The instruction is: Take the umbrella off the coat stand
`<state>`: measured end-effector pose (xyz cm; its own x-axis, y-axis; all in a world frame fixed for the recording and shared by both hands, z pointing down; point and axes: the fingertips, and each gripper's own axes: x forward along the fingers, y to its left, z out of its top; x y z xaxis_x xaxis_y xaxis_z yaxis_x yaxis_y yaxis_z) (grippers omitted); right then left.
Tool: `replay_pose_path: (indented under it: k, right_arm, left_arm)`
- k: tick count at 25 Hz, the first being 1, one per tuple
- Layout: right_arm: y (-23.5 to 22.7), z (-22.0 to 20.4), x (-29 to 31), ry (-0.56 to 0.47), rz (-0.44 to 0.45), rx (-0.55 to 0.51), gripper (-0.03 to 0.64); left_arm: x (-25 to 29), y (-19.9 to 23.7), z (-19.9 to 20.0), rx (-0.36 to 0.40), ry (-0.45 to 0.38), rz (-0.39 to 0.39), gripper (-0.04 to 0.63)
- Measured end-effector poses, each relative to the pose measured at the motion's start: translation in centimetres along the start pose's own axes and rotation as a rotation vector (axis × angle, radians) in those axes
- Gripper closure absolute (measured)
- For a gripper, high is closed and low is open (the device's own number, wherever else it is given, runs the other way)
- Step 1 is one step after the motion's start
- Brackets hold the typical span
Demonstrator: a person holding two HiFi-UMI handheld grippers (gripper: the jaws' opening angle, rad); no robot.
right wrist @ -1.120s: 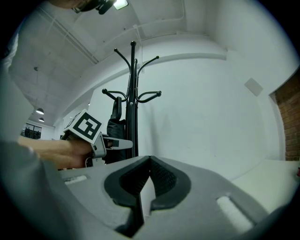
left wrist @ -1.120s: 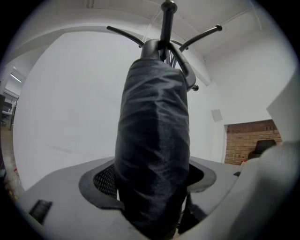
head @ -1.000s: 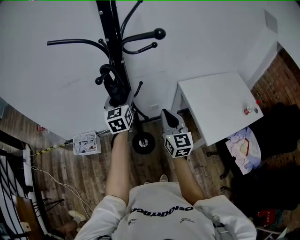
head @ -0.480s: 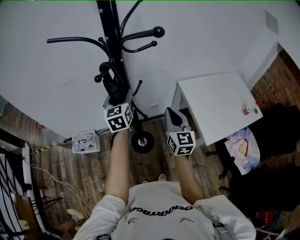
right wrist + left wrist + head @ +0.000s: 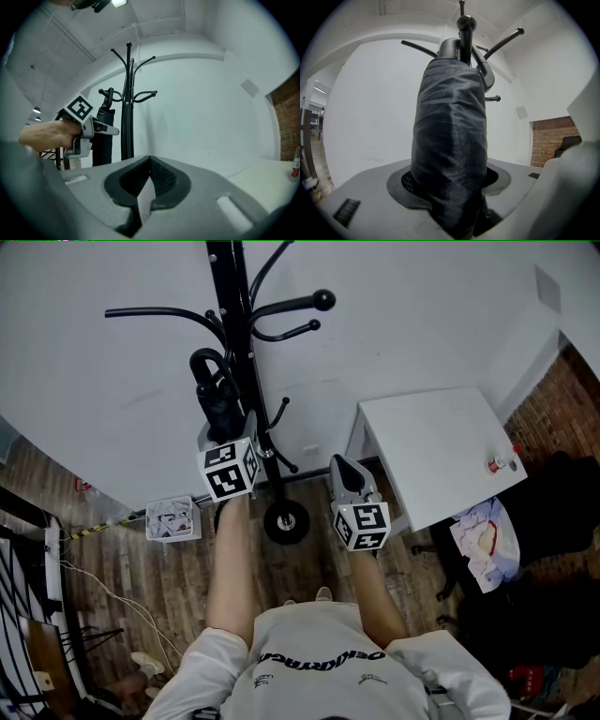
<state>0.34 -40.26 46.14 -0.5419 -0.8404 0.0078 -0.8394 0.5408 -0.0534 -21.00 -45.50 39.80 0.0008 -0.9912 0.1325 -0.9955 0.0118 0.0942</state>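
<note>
- Fingers (image 5: 361, 201) of the left gripper (image 5: 223, 432) are clamped on the umbrella (image 5: 217, 401) — dark folded fabric fills the whole gap between the jaws, pads pressed against it on both sides.
- Grip sits on the folded canopy, well below the curved handle (image 5: 202, 362).
- Umbrella is black, rolled up and upright, just beside the coat stand (image 5: 234, 324), on the pole's left in the head view.
- Handle is up by the stand's lower pegs; I can't tell whether it is hooked over one or only close to it.
- Left gripper view looks up along the fabric: the stand's top knob and upper arms show right behind the handle.
- Right gripper (image 5: 149, 161) is closed and empty — the ribbed pads meet at the tips, with only bare white wall beyond them.
- It hangs level in front of the person, well right of the stand, touching neither stand nor umbrella.
- Right gripper view shows the scene side-on: hand on the left gripper, jaws around the umbrella, pole just to the right of it.
- White table (image 5: 450, 418) is right of the stand, against the wall, with a small red-capped bottle (image 5: 498, 462) near its far right edge.
- Floor is wood plank; a black wheel (image 5: 286, 521) lies near the stand's foot, and a small white box (image 5: 171, 522) is off to its left.
</note>
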Motion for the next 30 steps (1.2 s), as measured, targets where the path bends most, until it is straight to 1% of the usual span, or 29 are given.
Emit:
replay_pose_path:
  k: [4, 12, 17, 24, 30]
  right_arm:
    - [0.6, 0.1, 0.0, -0.002, 0.009, -0.003, 0.616]
    - [1.5, 0.5, -0.4, -0.009, 0.020, -0.009, 0.617]
    - [1.8, 0.9, -0.9, -0.018, 0.016, -0.011, 0.617]
    - [2.5, 1.3, -1.6, -0.023, 0.020, -0.016, 0.617]
    - [2.9, 1.7, -1.8, -0.032, 0.023, -0.023, 0.617]
  left_arm:
    - [-1.0, 0.6, 0.9, -0.001, -0.008, 0.010, 0.330]
    - [-2.8, 0.3, 2.8, 0.005, -0.020, 0.003, 0.330]
    - [-4.0, 0.2, 3.2, -0.010, -0.026, 0.002, 0.330]
    - [-5.9, -0.2, 3.7, -0.007, -0.040, -0.003, 0.330]
    - [-6.8, -0.8, 3.4, -0.007, -0.035, -0.021, 0.330]
